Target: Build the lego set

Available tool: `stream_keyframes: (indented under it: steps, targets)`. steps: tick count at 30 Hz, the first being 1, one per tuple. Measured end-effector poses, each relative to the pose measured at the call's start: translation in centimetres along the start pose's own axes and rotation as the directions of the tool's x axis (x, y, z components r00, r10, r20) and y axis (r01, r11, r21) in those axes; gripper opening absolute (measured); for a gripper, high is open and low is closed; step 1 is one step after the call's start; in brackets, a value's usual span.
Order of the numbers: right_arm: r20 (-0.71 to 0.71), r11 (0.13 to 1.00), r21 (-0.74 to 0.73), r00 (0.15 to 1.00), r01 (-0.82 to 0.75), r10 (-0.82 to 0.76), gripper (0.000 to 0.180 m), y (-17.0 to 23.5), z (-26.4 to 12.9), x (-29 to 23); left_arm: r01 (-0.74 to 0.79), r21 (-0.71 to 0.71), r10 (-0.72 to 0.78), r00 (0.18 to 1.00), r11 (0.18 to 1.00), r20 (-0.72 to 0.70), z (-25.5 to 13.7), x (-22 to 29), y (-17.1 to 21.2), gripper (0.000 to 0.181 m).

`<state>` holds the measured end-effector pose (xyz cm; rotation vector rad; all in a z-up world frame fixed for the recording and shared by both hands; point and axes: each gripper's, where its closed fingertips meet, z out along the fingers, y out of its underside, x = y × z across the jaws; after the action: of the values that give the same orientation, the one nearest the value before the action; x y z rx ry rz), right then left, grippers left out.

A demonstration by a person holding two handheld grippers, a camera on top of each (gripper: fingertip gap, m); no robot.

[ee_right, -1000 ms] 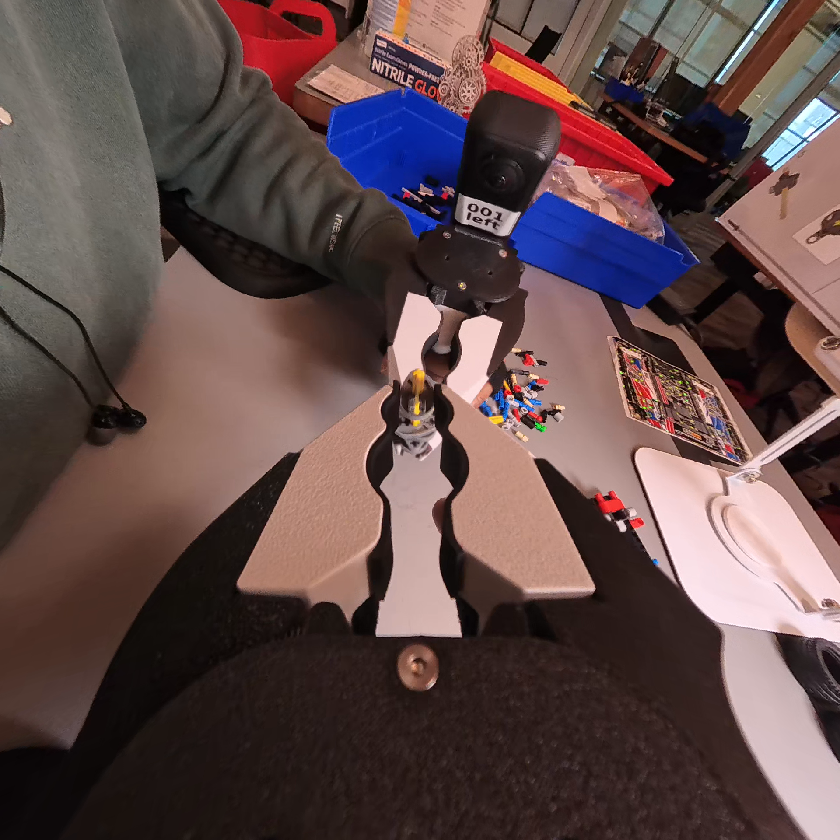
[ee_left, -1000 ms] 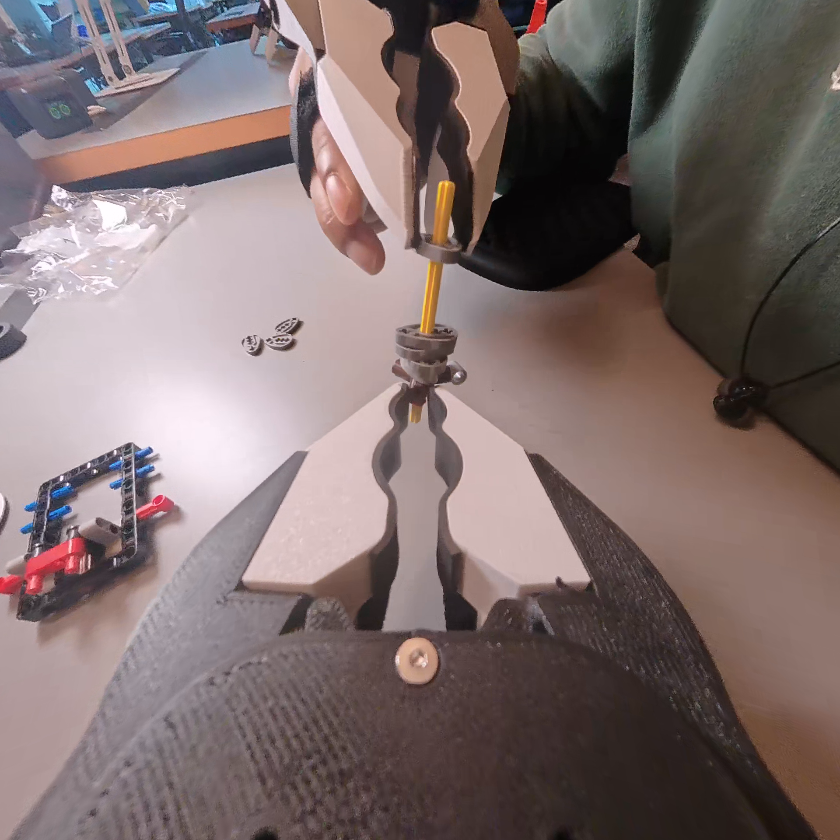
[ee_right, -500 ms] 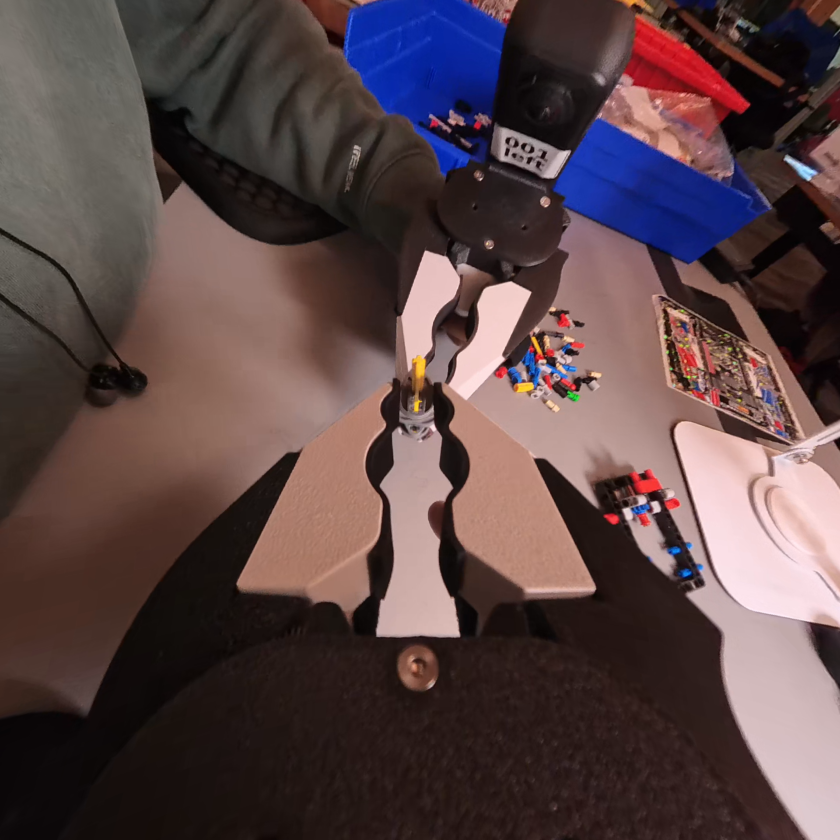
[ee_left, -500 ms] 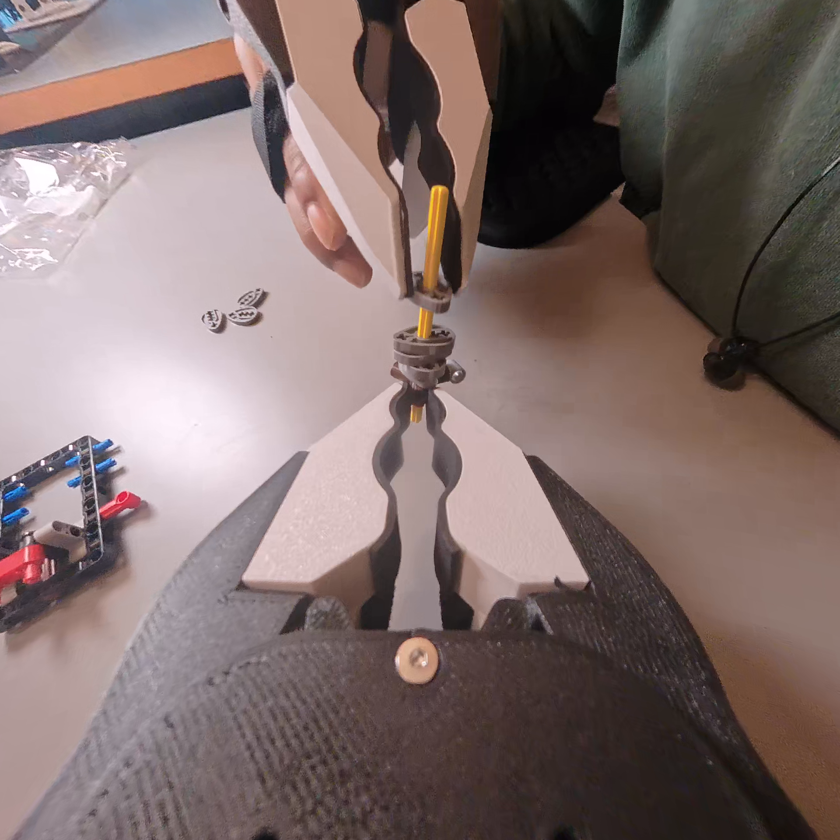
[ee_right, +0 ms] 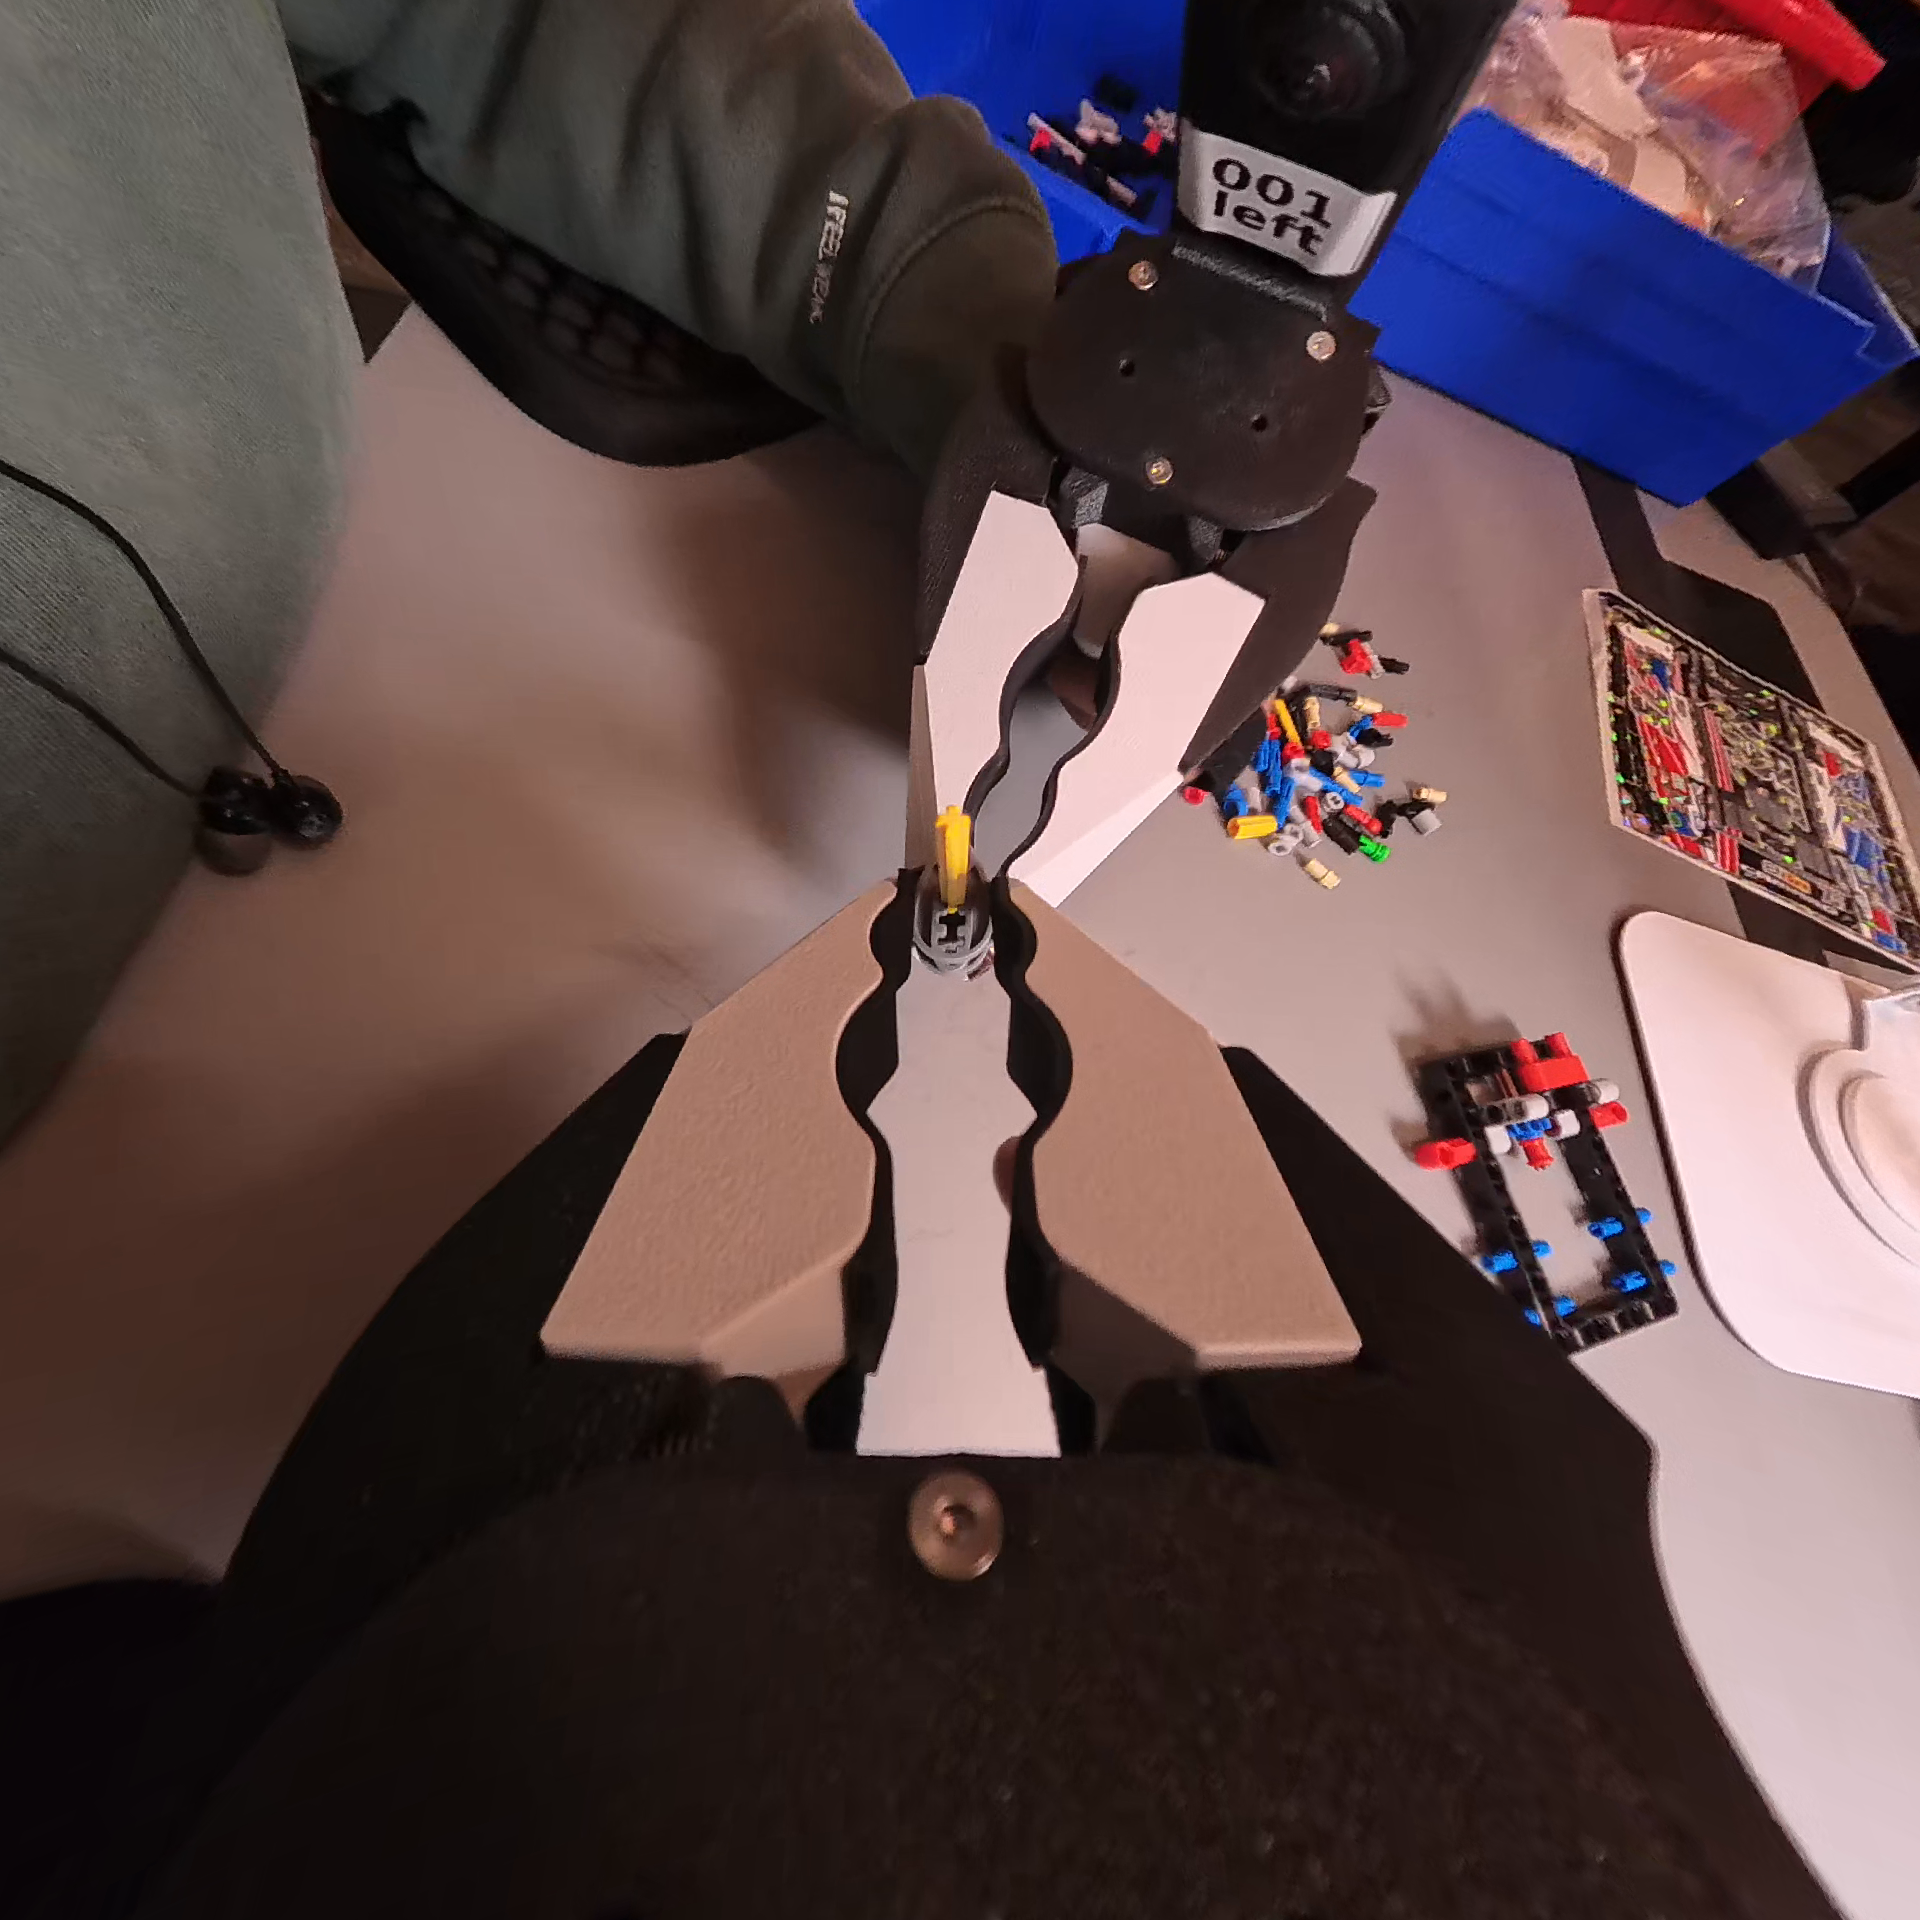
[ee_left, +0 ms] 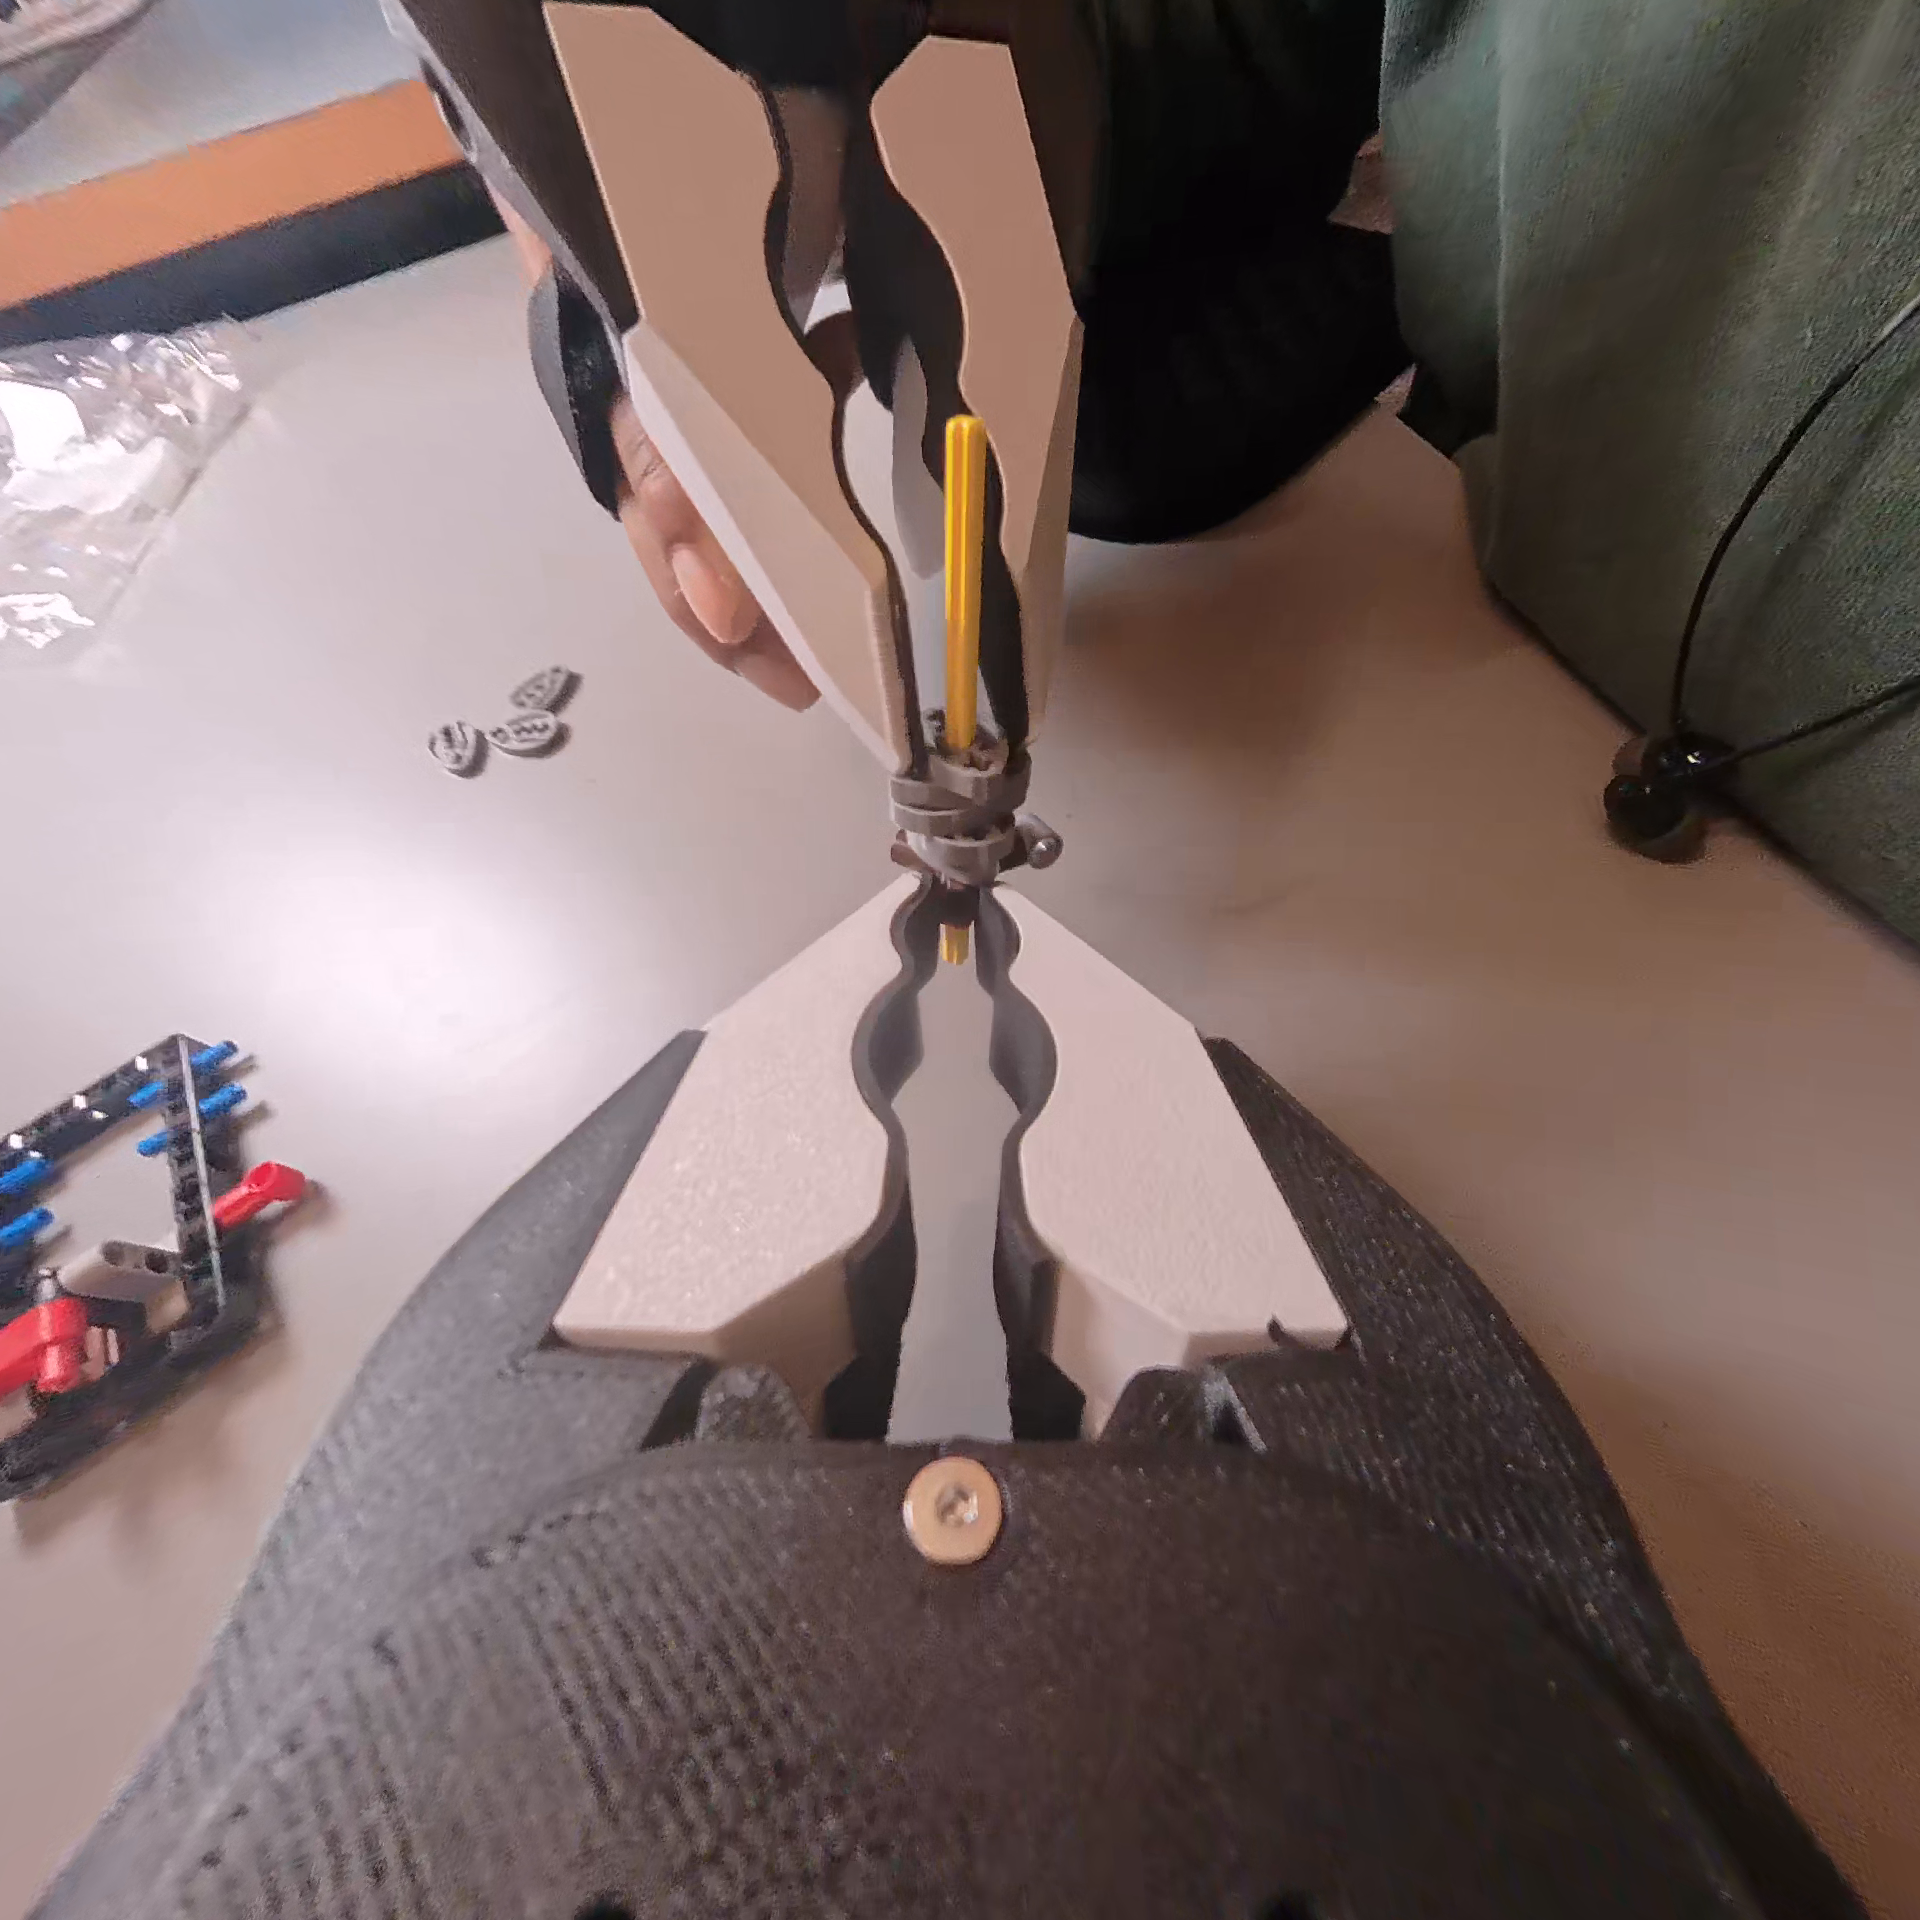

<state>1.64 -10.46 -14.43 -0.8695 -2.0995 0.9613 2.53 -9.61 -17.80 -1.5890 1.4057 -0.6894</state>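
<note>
A yellow axle (ee_left: 964, 561) stands upright with a stack of grey rings (ee_left: 961, 831) threaded on its lower part. My left gripper (ee_left: 954, 902) is shut on the axle's bottom end, just under the stack. My right gripper (ee_left: 961, 743) comes down from above and is shut on a grey ring (ee_left: 968, 771) that sits against the top of the stack. In the right wrist view, my right gripper (ee_right: 951, 891) pinches the grey ring (ee_right: 951, 935), the yellow axle (ee_right: 951, 847) pokes out past it, and the left gripper (ee_right: 982, 852) meets it from beyond.
A black frame with blue pins and red parts (ee_left: 177, 1226) lies at the left, also in the right wrist view (ee_right: 1548, 1184). Small grey pieces (ee_left: 509, 722) lie beyond it. A pile of loose parts (ee_right: 1320, 779), a printed sheet (ee_right: 1756, 769), a white tray (ee_right: 1787, 1143) and a blue bin (ee_right: 1558, 291) are at the right. Earbuds (ee_left: 1652, 810) hang by the person's green top. The grippers are tip to tip, or close to it.
My right gripper has slid the grey ring down the yellow axle until it meets the stack. The two grippers have come closer together. The left gripper keeps its hold.
</note>
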Motion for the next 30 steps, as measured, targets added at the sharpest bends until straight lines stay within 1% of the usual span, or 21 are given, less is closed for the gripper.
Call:
stream_keyframes:
  steps: [1,4,5,7,9,10,12,14,16,18,20,21,22,24,26,27,28,30]
  targets:
    - [-0.003,1.000,0.016,1.000,-0.007,0.007,0.013,-0.2,-0.3,0.2,-0.010,0.012,0.010,1.000,1.000,0.009,-0.1,-0.1,-0.3,0.005]
    - [-0.008,0.998,0.056,1.000,-0.021,0.021,0.021,-0.8,-1.4,0.7,-0.037,0.032,0.036,0.999,0.999,0.032,-0.4,-0.5,-0.9,0.005]
    - [-0.013,0.997,0.078,1.000,-0.017,0.019,0.021,-1.2,-1.6,0.8,-0.040,0.031,0.039,0.999,0.999,0.036,-0.5,-0.5,-0.9,0.005]
    - [-0.013,0.994,0.108,1.000,-0.016,0.017,0.013,-1.9,-1.7,0.6,-0.039,0.026,0.038,0.999,0.999,0.039,-0.5,-0.5,-0.6,0.005]
    - [-0.019,0.997,0.083,1.000,-0.006,0.007,0.007,-1.5,-1.2,0.5,-0.043,0.032,0.042,0.998,0.999,0.040,-0.5,-0.5,-0.8,0.005]
    - [-0.025,0.998,0.059,1.000,-0.006,0.007,0.006,-1.0,-0.9,0.6,-0.047,0.030,0.046,0.998,0.998,0.041,-0.5,-0.4,-0.9,0.005]
    - [-0.006,0.998,0.060,1.000,0.002,-0.001,0.007,-0.8,-0.8,0.3,-0.055,0.018,0.054,0.998,0.998,0.037,-0.4,-0.2,-0.8,0.004]
    - [-0.013,0.998,0.044,0.999,0.041,-0.041,0.007,-0.7,-0.7,0.1,-0.058,0.019,0.057,0.998,0.998,0.040,-0.3,-0.1,-0.8,0.004]
    - [-0.028,0.996,0.020,0.996,0.084,-0.083,0.007,-0.4,-0.7,0.0,-0.095,-0.013,0.095,0.993,0.995,0.063,-0.2,-0.4,-0.7,0.004]
    - [-0.037,0.995,0.029,0.995,0.093,-0.091,0.007,-0.4,-1.1,0.1,-0.134,-0.030,0.136,0.986,0.990,0.092,-0.1,-0.6,-0.8,0.005]
    - [-0.024,0.995,0.079,0.998,0.061,-0.059,0.010,-0.7,-2.1,0.3,-0.170,-0.021,0.172,0.978,0.985,0.120,-0.2,-0.8,-1.5,0.005]
    - [-0.015,0.995,0.096,1.000,0.021,-0.019,0.017,-0.7,-2.9,0.8,-0.180,-0.013,0.180,0.975,0.984,0.130,-0.3,-0.9,-1.8,0.005]
    - [-0.029,0.996,0.091,0.999,-0.017,0.020,0.019,-0.2,-3.9,1.6,-0.187,-0.015,0.187,0.972,0.982,0.141,-0.4,-1.1,-1.8,0.005]
    - [-0.075,0.997,0.021,0.994,-0.078,0.079,0.021,2.3,-5.7,3.6,-0.166,-0.008,0.166,0.975,0.986,0.148,-0.8,-1.2,-1.5,0.005]
    - [-0.198,0.979,-0.143,0.974,-0.144,0.114,0.021,7.5,-7.6,6.3,-0.131,0.028,0.126,0.981,0.991,0.146,-1.1,-1.4,-1.3,0.005]
    - [-0.209,0.954,-0.221,0.965,-0.202,0.156,0.025,10.3,-8.4,6.5,-0.113,0.048,0.105,0.984,0.992,0.147,-1.3,-1.5,-1.4,0.005]
    - [-0.213,0.929,-0.258,0.953,-0.267,0.215,0.027,12.3,-9.0,6.5,-0.098,0.068,0.087,0.985,0.993,0.147,-1.4,-1.7,-1.5,0.005]
    - [-0.217,0.897,-0.271,0.930,-0.350,0.297,0.027,14.5,-9.7,6.5,-0.076,0.103,0.060,0.987,0.992,0.149,-1.6,-1.9,-1.8,0.005]
